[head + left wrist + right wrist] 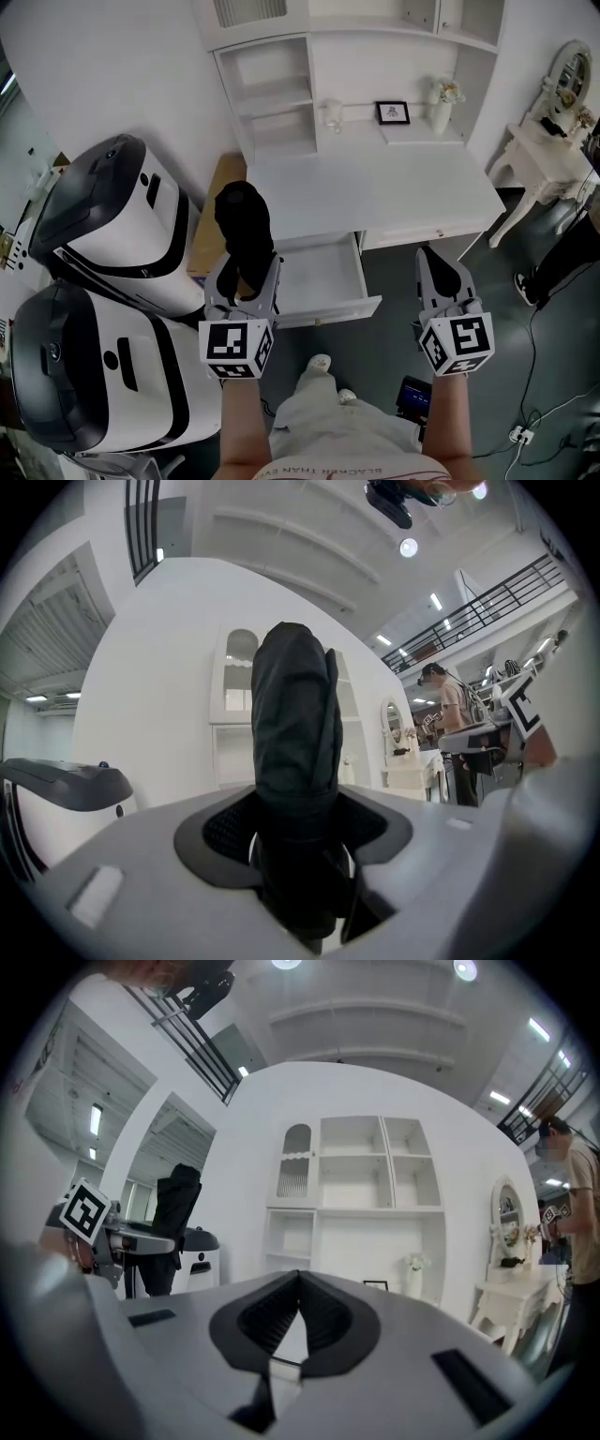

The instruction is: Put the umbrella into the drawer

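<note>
Jaws, left gripper (248, 264): clenched on the lower part of the umbrella (242, 220); pads pressed against its black fabric on both sides.
Jaws, right gripper (433, 258): closed tip to tip, nothing between them; held out over the floor, to the right of the drawer (319, 274).
Umbrella: black, folded, in its sleeve; rose clear of the left jaws in the left gripper view; hung above the drawer's left edge, not yet inside it.
Drawer: white, pulled well out from under the desk (375, 192); its inside showed bare.
Desk: white, with shelves behind; a small framed picture (393, 112) and a vase (441, 114) stood at the back.
Beside it, left: two large white-and-black machines (112, 220).
Step in hand, as judged: the carry, with the grasp made and the placing not begun.
Next move, as judged: shift the umbrella right over the opening; tip it to lie along the drawer, since upright it would not let the drawer shut; lower it; then release the left jaws.
</note>
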### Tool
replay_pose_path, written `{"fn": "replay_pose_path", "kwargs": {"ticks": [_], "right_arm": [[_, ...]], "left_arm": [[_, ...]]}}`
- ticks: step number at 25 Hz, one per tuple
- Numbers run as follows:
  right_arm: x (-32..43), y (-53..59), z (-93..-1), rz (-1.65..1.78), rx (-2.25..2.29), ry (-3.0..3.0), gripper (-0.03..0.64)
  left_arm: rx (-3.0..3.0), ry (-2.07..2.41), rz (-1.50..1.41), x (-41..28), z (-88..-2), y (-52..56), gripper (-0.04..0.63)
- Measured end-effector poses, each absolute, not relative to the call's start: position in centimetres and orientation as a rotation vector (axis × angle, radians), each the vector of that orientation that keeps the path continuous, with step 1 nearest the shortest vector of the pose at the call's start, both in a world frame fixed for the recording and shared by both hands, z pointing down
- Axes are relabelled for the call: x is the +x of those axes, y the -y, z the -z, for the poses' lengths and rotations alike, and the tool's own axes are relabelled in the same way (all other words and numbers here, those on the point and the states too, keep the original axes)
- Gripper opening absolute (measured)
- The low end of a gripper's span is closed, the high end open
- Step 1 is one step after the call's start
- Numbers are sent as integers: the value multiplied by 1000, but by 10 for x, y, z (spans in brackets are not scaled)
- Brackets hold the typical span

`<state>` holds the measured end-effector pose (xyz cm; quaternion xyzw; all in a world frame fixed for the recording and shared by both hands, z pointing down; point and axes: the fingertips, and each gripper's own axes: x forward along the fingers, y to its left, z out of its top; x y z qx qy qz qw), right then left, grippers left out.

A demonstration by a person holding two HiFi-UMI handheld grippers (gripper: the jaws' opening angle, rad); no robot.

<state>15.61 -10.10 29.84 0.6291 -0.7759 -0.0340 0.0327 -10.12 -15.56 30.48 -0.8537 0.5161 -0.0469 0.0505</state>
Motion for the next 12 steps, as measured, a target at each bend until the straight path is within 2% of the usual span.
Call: {"fn": "replay_pose_path", "kwargs": {"ticks": [5, 12], "right_arm": [[164, 126, -308, 65, 2005, 2308, 8], [172, 155, -328, -23, 2061, 2213, 8]], "left_arm": [[-2688, -1470, 191, -84, -322, 196, 245], [-2853, -1297, 408, -56, -370, 243, 245]]}}
